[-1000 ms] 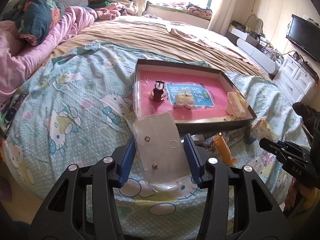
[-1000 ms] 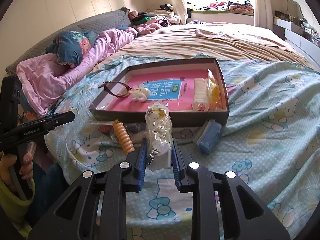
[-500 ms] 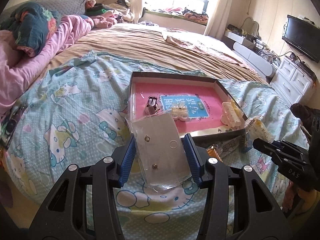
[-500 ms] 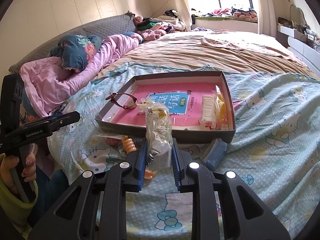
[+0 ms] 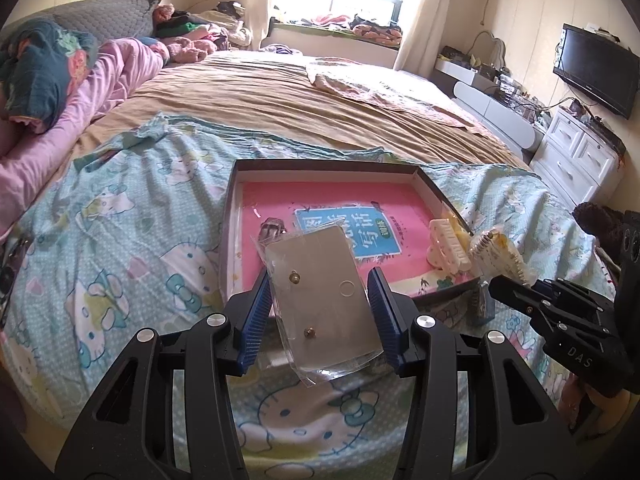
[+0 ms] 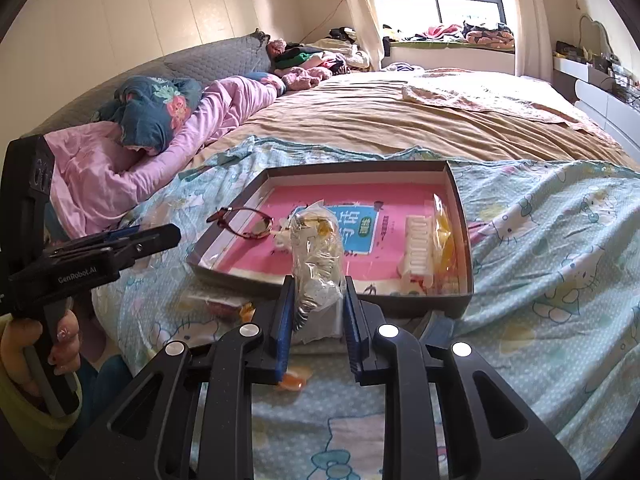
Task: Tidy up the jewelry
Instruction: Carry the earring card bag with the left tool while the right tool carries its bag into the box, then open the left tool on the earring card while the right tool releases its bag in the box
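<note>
Now the left gripper (image 5: 320, 312) is pinching a clear earring packet (image 5: 324, 300) above the cartoon bedsheet (image 5: 120, 240). Meanwhile the right gripper (image 6: 318, 312) is clamping a crinkled plastic-wrapped hair clip (image 6: 316, 264) just before the shallow box (image 6: 464, 224).

The bed sheet (image 5: 120, 240) is coloured light blue with white cartoon cats and small dots. The box (image 5: 332, 166) is lined in pink, with a blue label (image 5: 360, 224). Blue pads (image 5: 256, 316) are seen on the black left hand-held gripper (image 5: 320, 320).

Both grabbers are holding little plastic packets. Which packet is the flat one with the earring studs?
The flat clear packet in the left gripper, two small studs showing. The right gripper pinches a crumpled bag instead.
</note>
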